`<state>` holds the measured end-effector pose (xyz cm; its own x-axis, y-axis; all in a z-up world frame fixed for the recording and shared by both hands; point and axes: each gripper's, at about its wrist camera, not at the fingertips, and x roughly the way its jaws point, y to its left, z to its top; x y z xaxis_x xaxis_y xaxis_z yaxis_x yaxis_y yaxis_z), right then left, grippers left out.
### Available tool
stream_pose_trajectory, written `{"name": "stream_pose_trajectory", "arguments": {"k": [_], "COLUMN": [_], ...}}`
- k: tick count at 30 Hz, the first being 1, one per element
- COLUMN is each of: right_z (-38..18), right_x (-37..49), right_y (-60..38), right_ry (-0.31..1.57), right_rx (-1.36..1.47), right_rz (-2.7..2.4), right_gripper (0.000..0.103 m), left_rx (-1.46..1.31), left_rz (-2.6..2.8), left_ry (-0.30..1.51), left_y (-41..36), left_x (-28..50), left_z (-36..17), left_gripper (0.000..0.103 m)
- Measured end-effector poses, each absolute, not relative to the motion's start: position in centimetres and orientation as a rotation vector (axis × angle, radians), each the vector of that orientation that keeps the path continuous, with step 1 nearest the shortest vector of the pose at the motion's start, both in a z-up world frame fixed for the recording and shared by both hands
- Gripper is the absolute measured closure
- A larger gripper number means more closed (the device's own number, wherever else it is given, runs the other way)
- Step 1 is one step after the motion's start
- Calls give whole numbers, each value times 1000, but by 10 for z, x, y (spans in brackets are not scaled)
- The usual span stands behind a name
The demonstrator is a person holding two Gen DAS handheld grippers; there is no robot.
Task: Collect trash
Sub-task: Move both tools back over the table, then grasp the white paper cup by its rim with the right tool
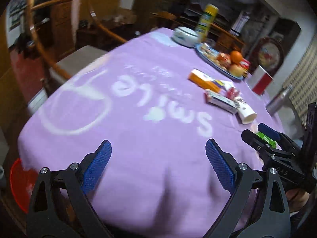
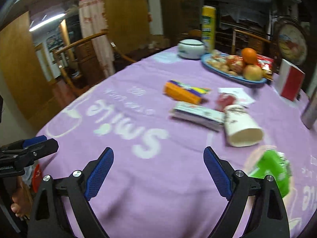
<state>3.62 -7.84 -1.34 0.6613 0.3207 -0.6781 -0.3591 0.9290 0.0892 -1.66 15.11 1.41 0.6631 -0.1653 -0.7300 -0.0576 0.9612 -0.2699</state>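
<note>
Trash lies on the purple tablecloth (image 2: 138,178): an orange box (image 2: 181,93), a white flat carton (image 2: 198,115), a red wrapper (image 2: 224,100), a tipped paper cup (image 2: 242,128) and a green packet (image 2: 271,170). The same items show in the left wrist view: orange box (image 1: 204,81), carton (image 1: 221,101), cup (image 1: 246,113), green packet (image 1: 266,138). My left gripper (image 1: 158,159) is open and empty over the cloth's near edge. My right gripper (image 2: 158,163) is open and empty, with the green packet just right of its right finger.
A blue plate of fruit and snacks (image 2: 233,67), a white lidded bowl (image 2: 190,48), a yellow can (image 2: 208,27) and a red-white box (image 2: 291,82) stand at the far side. A red bin (image 1: 19,184) sits below the table's left edge. Wooden chairs (image 2: 79,59) stand around the table.
</note>
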Motion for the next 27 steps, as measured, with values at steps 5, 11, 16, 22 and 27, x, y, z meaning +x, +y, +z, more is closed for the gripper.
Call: {"name": "stream_pose_trajectory", "arguments": {"k": [5,11,16,22,27], "right_z": [-13,-11,-22,-23,-31], "right_x": [55,80,95,98,101], "right_y": [-105,-152,-188,-195,-191], "right_ry": [752,732,747,730,749], "right_rx": [-43,82,190,216,207], "right_rz": [323,265,189,183,186], "right_gripper": [13,10,10,10,15], "left_rx": [-227,-139,-82,-114,-125], "left_rz": [-106,-149,-194,-209,-179], "left_ry": [863,868,879,947,922], "left_y": [111,71,37,15,18], "left_x": [17,50,84,122,139], "left_z": [15,20,17,1,-12], "left_gripper": [11,11,11,11,11]}}
